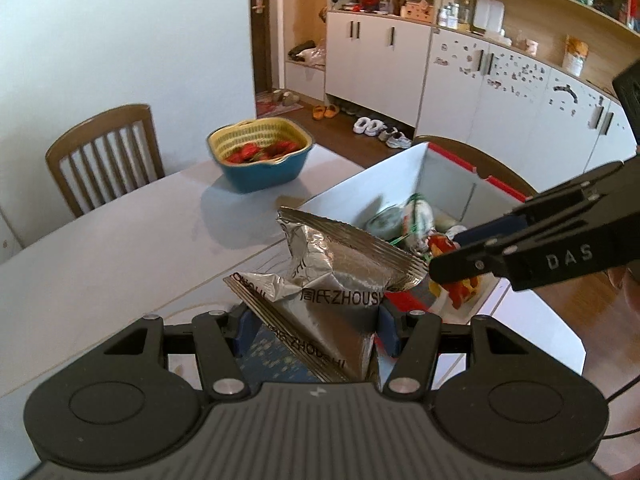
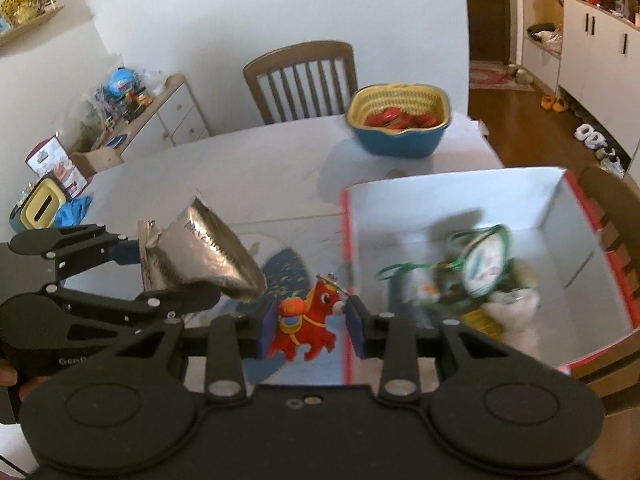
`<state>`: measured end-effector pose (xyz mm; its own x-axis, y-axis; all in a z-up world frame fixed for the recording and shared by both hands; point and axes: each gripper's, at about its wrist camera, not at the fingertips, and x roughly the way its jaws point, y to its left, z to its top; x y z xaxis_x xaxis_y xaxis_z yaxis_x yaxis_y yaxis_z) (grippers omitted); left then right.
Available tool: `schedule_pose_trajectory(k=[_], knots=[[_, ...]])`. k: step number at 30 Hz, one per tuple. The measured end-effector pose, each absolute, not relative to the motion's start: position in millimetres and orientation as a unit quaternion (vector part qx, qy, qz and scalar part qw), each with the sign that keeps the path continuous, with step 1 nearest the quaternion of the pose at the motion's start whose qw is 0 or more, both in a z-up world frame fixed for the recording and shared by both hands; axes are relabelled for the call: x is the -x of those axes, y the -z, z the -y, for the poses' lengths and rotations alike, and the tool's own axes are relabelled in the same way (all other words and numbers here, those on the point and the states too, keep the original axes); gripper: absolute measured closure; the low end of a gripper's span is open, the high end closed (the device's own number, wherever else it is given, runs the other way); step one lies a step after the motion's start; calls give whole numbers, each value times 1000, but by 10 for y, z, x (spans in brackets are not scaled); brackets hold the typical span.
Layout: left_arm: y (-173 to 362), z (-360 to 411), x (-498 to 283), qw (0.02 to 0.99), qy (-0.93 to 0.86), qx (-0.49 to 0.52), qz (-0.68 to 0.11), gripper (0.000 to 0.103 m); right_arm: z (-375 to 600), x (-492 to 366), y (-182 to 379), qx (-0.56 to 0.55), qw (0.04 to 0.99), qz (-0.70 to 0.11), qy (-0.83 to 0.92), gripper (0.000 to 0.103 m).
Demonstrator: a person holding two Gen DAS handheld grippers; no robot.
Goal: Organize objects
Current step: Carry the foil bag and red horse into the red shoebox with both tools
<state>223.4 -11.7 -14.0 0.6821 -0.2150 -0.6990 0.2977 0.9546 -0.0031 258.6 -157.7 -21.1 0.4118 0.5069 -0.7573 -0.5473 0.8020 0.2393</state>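
Note:
My left gripper (image 1: pixel 314 328) is shut on a pair of crumpled silver foil snack packets (image 1: pixel 332 264), held above the table's near side. From the right wrist view the same left gripper (image 2: pixel 172 272) holds the silver packets (image 2: pixel 204 256) at the left. My right gripper (image 2: pixel 312 328) is shut on a small red horse toy (image 2: pixel 304 320) with an orange ball on its back, just left of the open box. In the left wrist view the right gripper (image 1: pixel 448 252) reaches in from the right with the toy (image 1: pixel 458 294) over the box's near corner.
A white box with a red rim (image 2: pixel 460 196) holds a round green-and-white item (image 2: pixel 484 264) and other bits. A blue basket with a yellow liner (image 2: pixel 400 144) of red things stands at the far table edge. A wooden chair (image 2: pixel 300 80) is behind the table (image 2: pixel 200 172).

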Motion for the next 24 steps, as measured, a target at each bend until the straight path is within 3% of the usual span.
schedule_pose_trajectory(k=[24], knots=[[528,1442,-2947,887,173,-100,-417,45,2846,-3416,439,31,863,-442,-244,68]])
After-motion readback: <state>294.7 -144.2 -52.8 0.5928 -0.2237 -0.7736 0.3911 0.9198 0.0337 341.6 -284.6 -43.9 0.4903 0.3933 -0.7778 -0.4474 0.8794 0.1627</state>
